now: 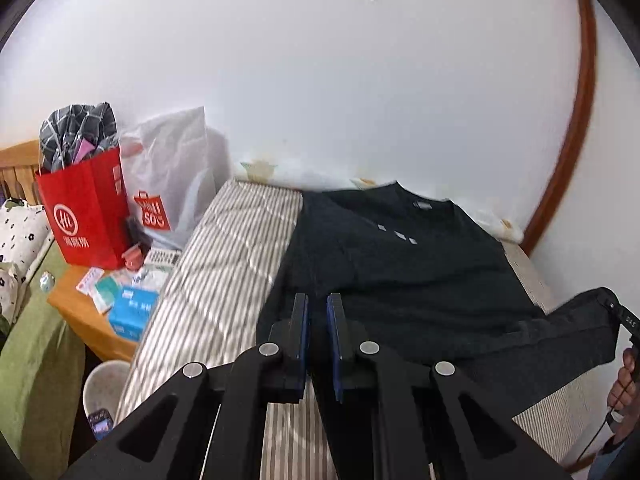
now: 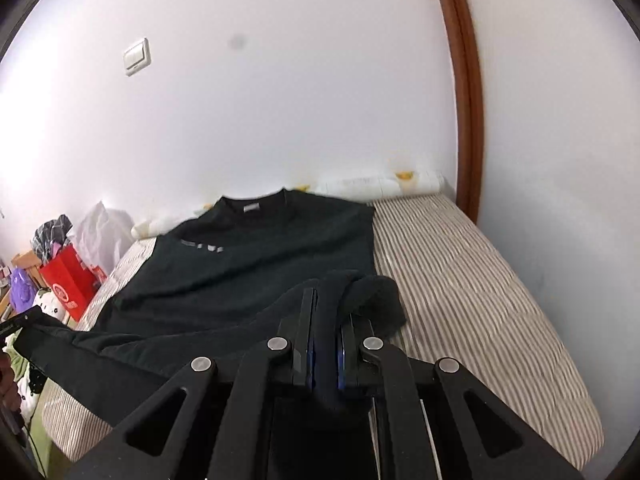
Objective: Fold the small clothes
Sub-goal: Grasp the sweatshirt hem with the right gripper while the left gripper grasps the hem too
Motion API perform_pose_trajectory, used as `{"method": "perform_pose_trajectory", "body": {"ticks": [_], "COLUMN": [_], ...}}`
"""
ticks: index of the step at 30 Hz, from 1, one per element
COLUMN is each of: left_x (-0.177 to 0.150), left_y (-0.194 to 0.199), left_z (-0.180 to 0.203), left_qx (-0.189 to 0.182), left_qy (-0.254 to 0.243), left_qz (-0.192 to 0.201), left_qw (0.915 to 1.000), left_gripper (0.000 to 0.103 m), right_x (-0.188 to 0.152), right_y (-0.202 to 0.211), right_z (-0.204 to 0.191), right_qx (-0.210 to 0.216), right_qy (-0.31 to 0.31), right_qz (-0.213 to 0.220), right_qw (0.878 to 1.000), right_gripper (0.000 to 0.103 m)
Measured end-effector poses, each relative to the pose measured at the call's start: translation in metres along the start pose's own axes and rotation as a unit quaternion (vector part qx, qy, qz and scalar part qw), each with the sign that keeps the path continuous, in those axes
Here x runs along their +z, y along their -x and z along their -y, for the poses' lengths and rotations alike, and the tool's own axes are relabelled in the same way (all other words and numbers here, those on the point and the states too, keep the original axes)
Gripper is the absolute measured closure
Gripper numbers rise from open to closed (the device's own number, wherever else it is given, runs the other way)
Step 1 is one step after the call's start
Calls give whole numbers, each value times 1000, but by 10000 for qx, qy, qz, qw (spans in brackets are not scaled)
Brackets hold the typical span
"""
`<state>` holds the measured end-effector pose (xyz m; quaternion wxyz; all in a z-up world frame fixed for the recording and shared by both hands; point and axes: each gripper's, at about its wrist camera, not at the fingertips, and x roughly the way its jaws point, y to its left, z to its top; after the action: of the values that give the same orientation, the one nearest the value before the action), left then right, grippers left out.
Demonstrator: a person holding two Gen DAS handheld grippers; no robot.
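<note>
While pinching the near hem from both ends, holds the shirt (image 1: 400, 264) half raised off the bed (image 1: 224, 264). Left gripper (image 1: 318, 314): jaws nearly together, only a thin slot left, dark cloth running through that slot and down under the tool, so clamped on the hem as far as can be told. Right gripper (image 2: 328, 320): jaws squeezed in on a bunched wad of the same cloth, a loose lobe spilling over to the right of them. Between the two grips, hangs slack, a band of hem lifted clear of the striped cover. Beyond that, lies flat, chest print up, collar (image 2: 256, 200) at the far end near the wall (image 1: 320, 80), side edges straight, so probably already folded in at the sides. Further out to the left, well apart from the cloth: a red bag (image 1: 88, 208) and a white bag (image 1: 172, 176) on a side table (image 1: 72, 300).

Judged as the lengthwise fold, just begun. Next calls for carrying both grips forward together, level and at equal pace, toward the collar, then lowering the hem onto the chest and letting go. Needs care over the bunched right corner, likely to land crumpled unless drawn taut first.
</note>
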<state>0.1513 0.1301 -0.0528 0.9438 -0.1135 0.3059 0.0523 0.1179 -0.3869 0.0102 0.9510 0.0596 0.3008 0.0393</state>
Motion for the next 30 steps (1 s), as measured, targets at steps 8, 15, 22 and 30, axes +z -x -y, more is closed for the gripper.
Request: {"method": "perform_pose_trajectory", "body": {"ticks": [8, 15, 22, 30], "left_x": [46, 73, 70, 60], "left_y": [-64, -124, -184, -206], "left_z": [16, 26, 29, 23], "left_qx": [371, 454, 623, 690], "left_qy": [-188, -234, -380, -365], "left_qz": [19, -125, -501, -830], "left_qw": [9991, 9986, 9961, 9935], "left_gripper": [93, 93, 93, 92], "right_x": [53, 81, 77, 58], "right_y": [-72, -141, -202, -245], "right_z": [-22, -20, -7, 1], "right_qx": [2, -38, -173, -355], "right_qy": [-31, -152, -201, -195], "right_qz": [-101, -276, -650, -1175], "right_qw": [9999, 9995, 9975, 9922], "right_gripper": [95, 95, 95, 94]}}
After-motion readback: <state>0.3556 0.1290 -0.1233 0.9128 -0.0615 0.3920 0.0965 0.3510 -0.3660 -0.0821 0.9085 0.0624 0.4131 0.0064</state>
